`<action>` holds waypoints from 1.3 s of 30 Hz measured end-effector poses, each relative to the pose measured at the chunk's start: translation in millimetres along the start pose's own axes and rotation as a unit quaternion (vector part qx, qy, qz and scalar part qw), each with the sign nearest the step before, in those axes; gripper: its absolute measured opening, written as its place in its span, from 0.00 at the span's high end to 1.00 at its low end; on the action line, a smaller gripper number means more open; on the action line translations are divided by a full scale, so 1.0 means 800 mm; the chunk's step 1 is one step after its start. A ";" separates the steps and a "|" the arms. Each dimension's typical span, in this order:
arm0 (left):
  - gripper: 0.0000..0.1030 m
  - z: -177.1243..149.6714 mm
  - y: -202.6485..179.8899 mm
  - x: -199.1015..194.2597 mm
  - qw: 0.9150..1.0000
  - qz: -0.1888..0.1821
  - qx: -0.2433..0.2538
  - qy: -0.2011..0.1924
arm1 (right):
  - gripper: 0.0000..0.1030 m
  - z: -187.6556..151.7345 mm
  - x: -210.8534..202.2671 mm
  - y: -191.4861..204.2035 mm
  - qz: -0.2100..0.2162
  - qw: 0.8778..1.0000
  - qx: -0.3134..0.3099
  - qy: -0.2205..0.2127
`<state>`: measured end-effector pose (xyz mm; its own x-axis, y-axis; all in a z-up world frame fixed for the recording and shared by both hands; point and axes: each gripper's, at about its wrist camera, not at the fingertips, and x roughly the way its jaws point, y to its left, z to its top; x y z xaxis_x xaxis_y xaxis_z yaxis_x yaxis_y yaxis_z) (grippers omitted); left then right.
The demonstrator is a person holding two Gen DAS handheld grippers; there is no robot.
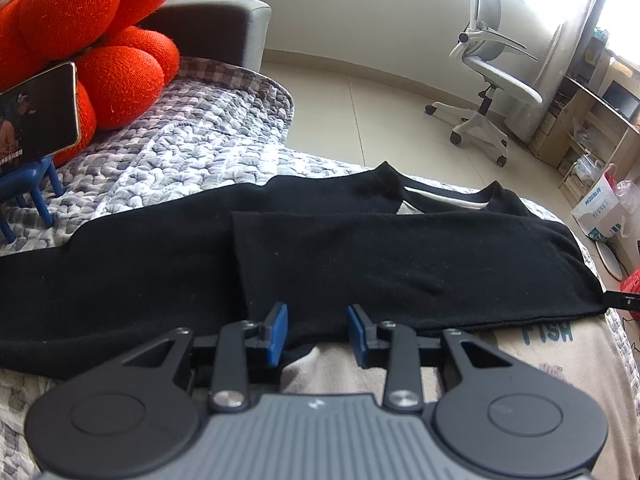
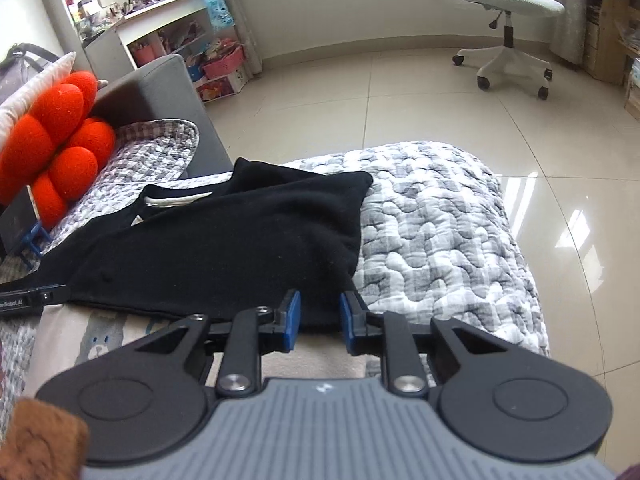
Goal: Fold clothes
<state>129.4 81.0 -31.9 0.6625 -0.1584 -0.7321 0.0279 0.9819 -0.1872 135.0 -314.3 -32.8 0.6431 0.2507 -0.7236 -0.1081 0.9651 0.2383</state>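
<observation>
Left hand-held gripper (image 1: pixel 317 330) sits at the near hem of the black garment (image 1: pixel 360 256), blue pads apart, cloth edge lying between them but not visibly pinched, so it reads as released; right hand-held gripper (image 2: pixel 319 322) is at the garment's near right corner, pads set narrower, black fabric between them, can't tell if they actually press on it. Under both tools a beige cloth (image 1: pixel 532 364) with printed letters and a bear figure covers the near edge. The black garment lies flat across the grey-white quilted cover (image 2: pixel 440 232), one side panel folded over the body, neckline with a light inner band at the far side. Further left, a phone (image 1: pixel 38 114) leans on a small blue stand (image 1: pixel 32 196) against the red knotted cushion (image 1: pixel 100 40), grey sofa arm (image 1: pixel 216 28) behind. Beyond that, tiled floor (image 2: pixel 400 96), white office chair (image 1: pixel 488 72), shelving (image 2: pixel 160 20) against the wall
</observation>
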 end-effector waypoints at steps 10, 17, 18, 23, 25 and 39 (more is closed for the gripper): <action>0.67 0.003 0.001 -0.004 1.000 -0.003 -0.009 -0.003 | 0.81 0.003 0.000 0.002 -0.021 1.000 -0.015 -0.008; 0.66 0.000 -0.004 -0.001 1.000 -0.003 -0.001 0.000 | 0.81 0.005 0.019 0.009 -0.019 0.999 -0.024 0.013; 0.66 0.000 -0.004 -0.002 1.000 -0.002 0.001 -0.001 | 0.81 0.005 0.024 0.008 -0.023 0.999 -0.022 0.014; 0.63 0.001 -0.004 -0.002 1.000 -0.003 -0.005 -0.001 | 0.77 0.031 0.010 0.009 -0.018 0.998 0.006 -0.059; 0.63 0.001 -0.004 -0.001 1.000 -0.002 -0.002 0.000 | 0.77 0.040 0.018 0.004 -0.021 0.997 0.030 -0.067; 0.63 0.003 -0.002 0.004 1.000 -0.007 -0.003 0.000 | 0.93 0.061 0.085 -0.013 -0.041 0.992 0.071 -0.098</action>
<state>133.2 78.8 -32.5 0.6618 -0.1717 -0.7297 0.0320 0.9790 -0.2013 217.1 -310.9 -52.9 0.7817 0.1395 -0.6078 0.0486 0.9581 0.2824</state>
